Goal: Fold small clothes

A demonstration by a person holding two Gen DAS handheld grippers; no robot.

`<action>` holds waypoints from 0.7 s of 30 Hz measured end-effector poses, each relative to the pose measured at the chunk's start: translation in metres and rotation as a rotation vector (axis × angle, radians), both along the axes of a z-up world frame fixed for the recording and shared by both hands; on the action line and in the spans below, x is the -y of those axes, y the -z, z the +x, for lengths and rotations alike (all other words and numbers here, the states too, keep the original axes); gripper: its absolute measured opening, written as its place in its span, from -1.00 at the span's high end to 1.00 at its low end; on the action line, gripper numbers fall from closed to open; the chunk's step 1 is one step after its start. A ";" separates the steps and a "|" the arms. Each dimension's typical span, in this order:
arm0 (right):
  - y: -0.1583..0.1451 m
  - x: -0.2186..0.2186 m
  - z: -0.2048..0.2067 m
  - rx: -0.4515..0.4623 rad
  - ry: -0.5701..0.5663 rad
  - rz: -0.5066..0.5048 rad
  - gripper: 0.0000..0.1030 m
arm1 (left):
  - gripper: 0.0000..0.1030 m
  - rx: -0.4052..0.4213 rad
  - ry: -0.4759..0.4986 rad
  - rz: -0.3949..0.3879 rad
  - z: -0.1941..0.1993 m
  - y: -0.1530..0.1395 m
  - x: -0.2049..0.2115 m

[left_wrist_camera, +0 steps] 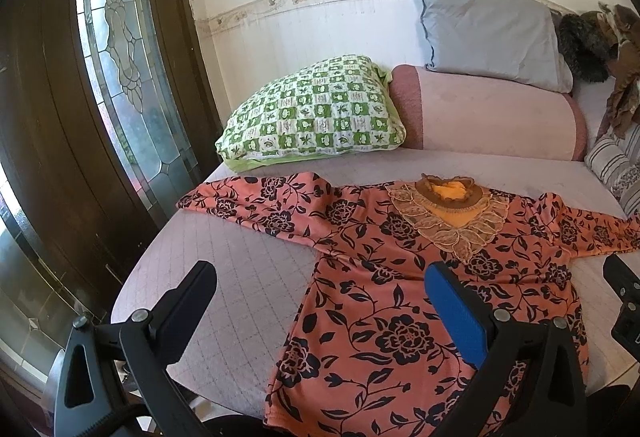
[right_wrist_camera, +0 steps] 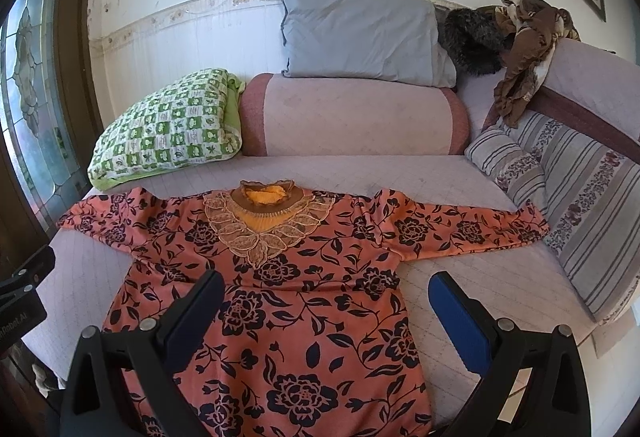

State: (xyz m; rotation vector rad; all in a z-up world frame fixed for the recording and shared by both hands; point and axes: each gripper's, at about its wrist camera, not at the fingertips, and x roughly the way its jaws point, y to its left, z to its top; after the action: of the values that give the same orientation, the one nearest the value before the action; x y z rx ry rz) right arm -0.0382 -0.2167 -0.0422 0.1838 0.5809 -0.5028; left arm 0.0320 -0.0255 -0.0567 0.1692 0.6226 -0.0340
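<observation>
An orange top with black flowers (left_wrist_camera: 380,301) (right_wrist_camera: 288,301) lies flat and spread out on the mauve quilted bed, sleeves out to both sides, lace collar (right_wrist_camera: 266,221) toward the pillows. My left gripper (left_wrist_camera: 320,277) hangs open above the top's left side, its left finger over bare bed and its blue-padded right finger over the cloth. My right gripper (right_wrist_camera: 326,287) is open too, above the top's right half, with nothing between its fingers. Each view shows a bit of the other gripper at its edge.
A green checked pillow (right_wrist_camera: 168,129), a pink bolster (right_wrist_camera: 352,117) and a grey pillow (right_wrist_camera: 360,33) line the far wall. Striped cushions (right_wrist_camera: 584,221) and a heap of brown clothes (right_wrist_camera: 524,53) sit on the right. A wooden door with leaded glass (left_wrist_camera: 120,49) stands left.
</observation>
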 end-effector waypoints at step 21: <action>0.012 0.009 0.008 -0.025 0.007 0.017 -1.00 | -1.00 -0.017 0.004 0.007 0.009 0.008 0.006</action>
State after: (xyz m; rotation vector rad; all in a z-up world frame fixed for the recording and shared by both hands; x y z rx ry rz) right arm -0.0306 -0.2256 -0.0540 0.1961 0.6093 -0.5075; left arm 0.0406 -0.0319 -0.0651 0.1772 0.6392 -0.0376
